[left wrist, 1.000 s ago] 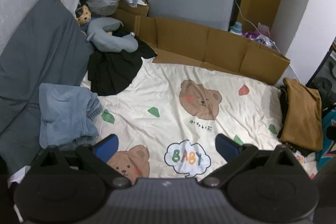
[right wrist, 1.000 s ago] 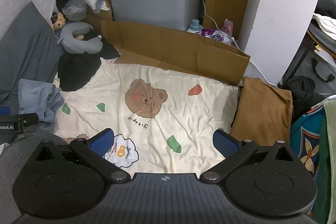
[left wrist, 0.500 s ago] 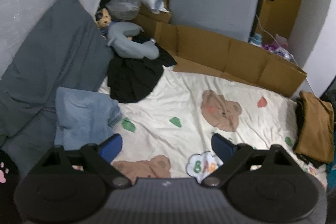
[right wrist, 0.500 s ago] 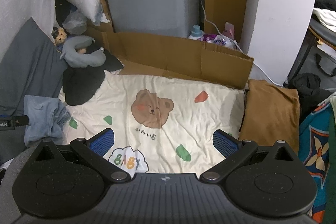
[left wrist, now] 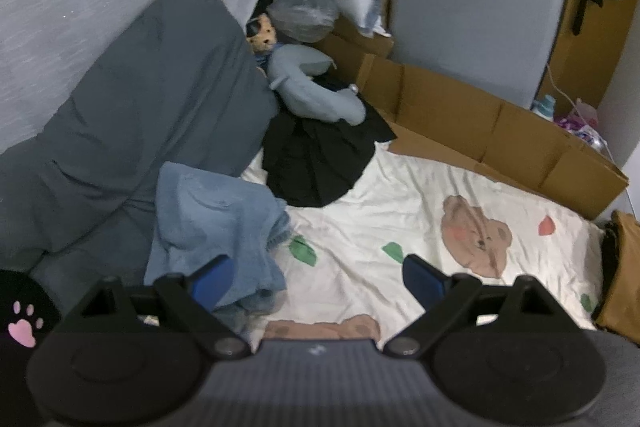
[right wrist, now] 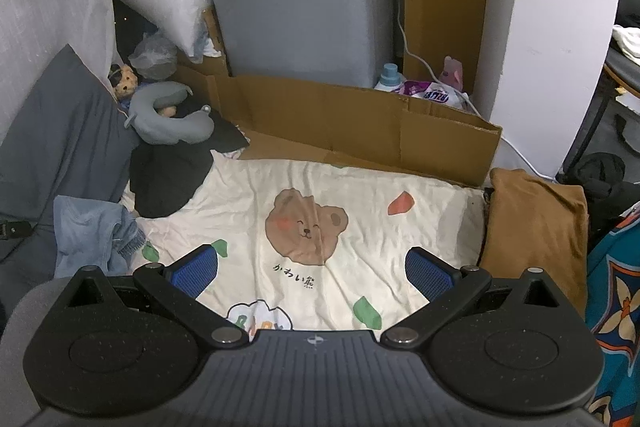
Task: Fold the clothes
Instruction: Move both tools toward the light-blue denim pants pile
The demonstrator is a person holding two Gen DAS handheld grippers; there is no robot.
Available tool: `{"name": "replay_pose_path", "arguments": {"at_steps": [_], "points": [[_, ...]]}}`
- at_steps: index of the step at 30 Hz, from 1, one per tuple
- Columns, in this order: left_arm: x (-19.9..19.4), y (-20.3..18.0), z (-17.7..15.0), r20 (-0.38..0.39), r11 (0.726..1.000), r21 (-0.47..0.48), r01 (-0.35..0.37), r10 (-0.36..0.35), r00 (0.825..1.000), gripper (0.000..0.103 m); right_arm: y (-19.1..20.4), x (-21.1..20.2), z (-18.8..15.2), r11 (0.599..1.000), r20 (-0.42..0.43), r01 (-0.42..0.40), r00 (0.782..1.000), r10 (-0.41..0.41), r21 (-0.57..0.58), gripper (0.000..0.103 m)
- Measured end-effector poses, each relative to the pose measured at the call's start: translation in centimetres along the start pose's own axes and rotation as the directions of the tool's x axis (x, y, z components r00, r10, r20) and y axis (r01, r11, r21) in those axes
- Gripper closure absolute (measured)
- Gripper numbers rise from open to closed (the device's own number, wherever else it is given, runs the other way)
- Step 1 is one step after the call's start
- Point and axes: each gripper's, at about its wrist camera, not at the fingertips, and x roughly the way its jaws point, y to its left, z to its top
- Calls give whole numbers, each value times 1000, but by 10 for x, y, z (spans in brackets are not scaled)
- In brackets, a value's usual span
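Nearest, the left gripper [left wrist: 316, 277] and right gripper [right wrist: 312, 269] both hang with jaws wide apart and empty over the bear-print sheet [right wrist: 360, 183], while the crumpled denim garment [left wrist: 216, 219] at ten o'clock looks soft, heavyish and best pinched at a hem, the limp black garment [left wrist: 316, 159] lying beyond.

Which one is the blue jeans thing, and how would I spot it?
Find the cream bear-print sheet. At its left edge, beside the big grey pillow, lies the crumpled denim garment. It is light blue, while the black garment behind it is dark.
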Motion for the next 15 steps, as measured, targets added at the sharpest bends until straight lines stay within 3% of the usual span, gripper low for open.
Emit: {"name": "replay_pose_path", "arguments": {"at_steps": [15], "points": [[4, 52, 2, -39, 997, -30, -66, 65, 997, 10, 49, 41, 17, 993, -21, -112, 994, 111, -30, 0]]}}
